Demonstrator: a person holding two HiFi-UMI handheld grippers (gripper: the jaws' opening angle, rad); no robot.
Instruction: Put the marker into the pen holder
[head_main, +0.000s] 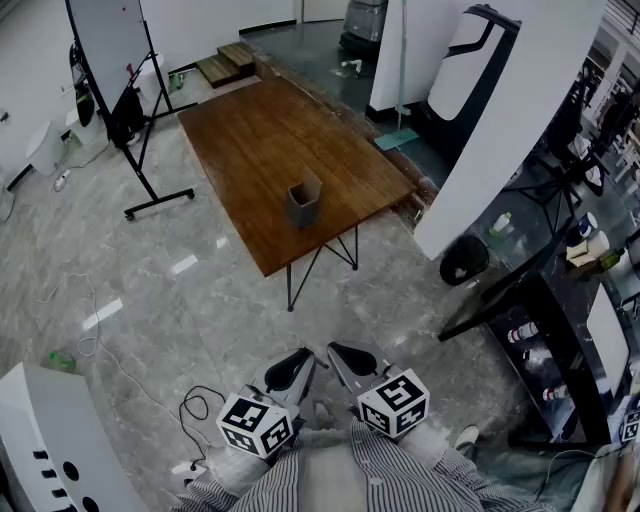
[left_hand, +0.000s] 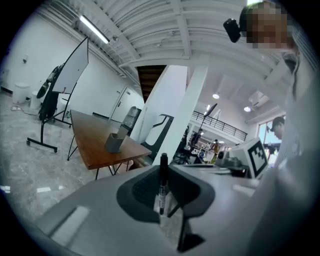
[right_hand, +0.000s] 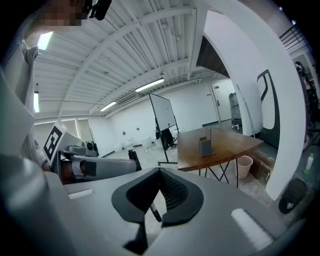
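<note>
Marker (left_hand: 162, 182) clamped upright in left gripper (head_main: 298, 362) | right gripper (right_hand: 160, 175) closed | pen holder (head_main: 304, 203) on wooden table (head_main: 260, 130) | marble floor (head_main: 150, 280)

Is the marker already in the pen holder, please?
No, the marker sits between the fingers of the left gripper, away from the pen holder.

Blk marker (left_hand: 163, 182), prob. grey holder (head_main: 305, 203), brown table (head_main: 250, 130).

Pen holder (head_main: 305, 203) on wooden table (head_main: 260, 130); left gripper (head_main: 299, 360) beside right gripper (head_main: 345, 354)
</note>
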